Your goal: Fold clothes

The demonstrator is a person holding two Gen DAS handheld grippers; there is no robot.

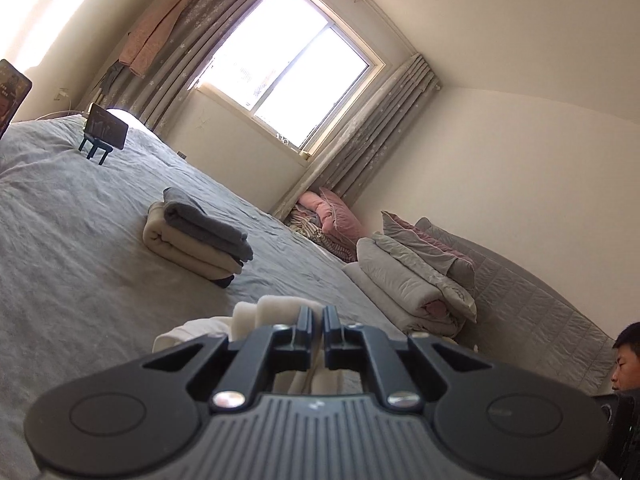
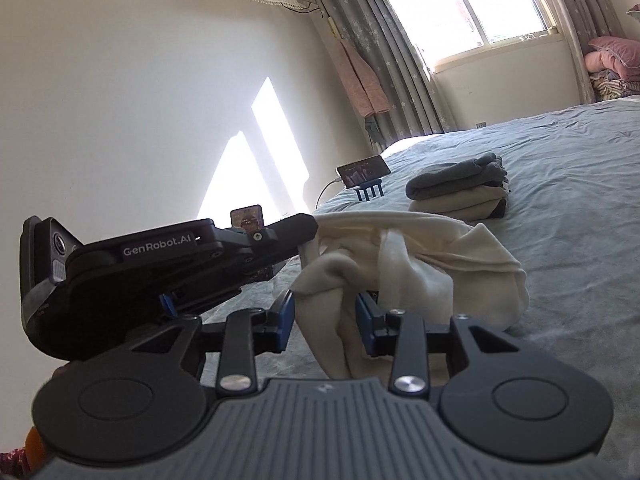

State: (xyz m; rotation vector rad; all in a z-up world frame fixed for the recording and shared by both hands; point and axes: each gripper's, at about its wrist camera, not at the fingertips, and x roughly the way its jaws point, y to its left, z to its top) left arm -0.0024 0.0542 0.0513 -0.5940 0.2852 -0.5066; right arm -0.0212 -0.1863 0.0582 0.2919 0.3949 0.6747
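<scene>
A cream garment (image 2: 440, 264) hangs bunched just above the grey bed sheet (image 2: 560, 184). My left gripper (image 1: 318, 320) is shut on a fold of it (image 1: 276, 308); in the right wrist view the left gripper (image 2: 308, 226) holds the garment's upper left edge. My right gripper (image 2: 325, 316) has its jaws apart with cream cloth between them, not pinched. A folded stack of grey and beige clothes (image 1: 200, 232) lies farther out on the bed and also shows in the right wrist view (image 2: 460, 188).
A phone on a blue stand (image 1: 106, 132) sits on the bed near the window side. Folded quilts and pillows (image 1: 420, 268) lie at the bed's head. A person's face (image 1: 626, 360) shows at the right edge. Curtains and a window are behind.
</scene>
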